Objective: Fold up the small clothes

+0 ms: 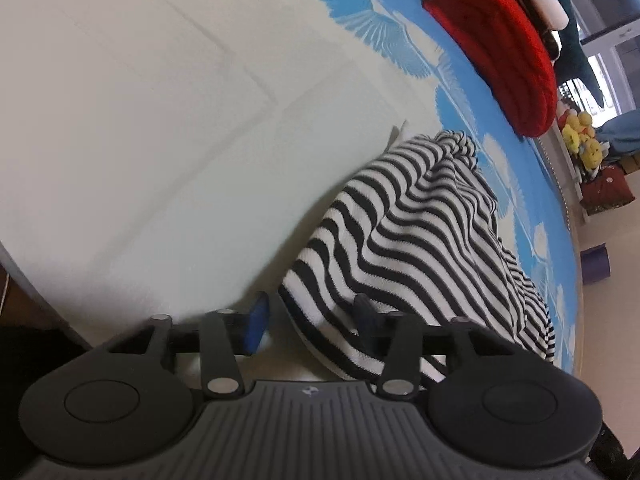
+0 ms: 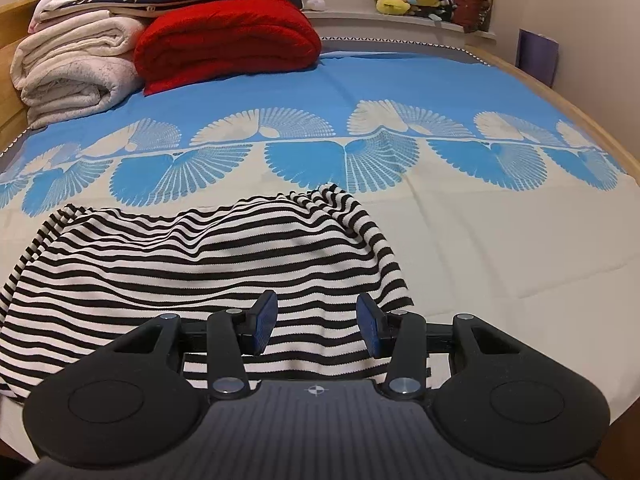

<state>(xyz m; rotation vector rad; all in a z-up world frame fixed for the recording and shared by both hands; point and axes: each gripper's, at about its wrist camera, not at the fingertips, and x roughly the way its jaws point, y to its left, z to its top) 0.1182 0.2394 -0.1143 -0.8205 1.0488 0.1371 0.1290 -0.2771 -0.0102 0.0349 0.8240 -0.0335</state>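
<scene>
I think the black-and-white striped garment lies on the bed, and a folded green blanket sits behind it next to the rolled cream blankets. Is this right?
Not quite: the folded blanket is red, not green. The right wrist view shows it behind the black-and-white striped garment on the bed, next to the rolled cream blankets.

The near part of the bed point(image 2: 500, 240), cream-coloured, lies bare to the right of the striped garment point(image 2: 200, 272), out to the right edge. In the left wrist view, bare cream surface also extends on the garment's other side. The garment itself lies rumpled and raised at the near edge. The blue band across the middle is unobstructed. The far left corner is blocked by a folded red blanket point(image 2: 228, 36) and stacked pale bedding point(image 2: 72, 68).
</scene>
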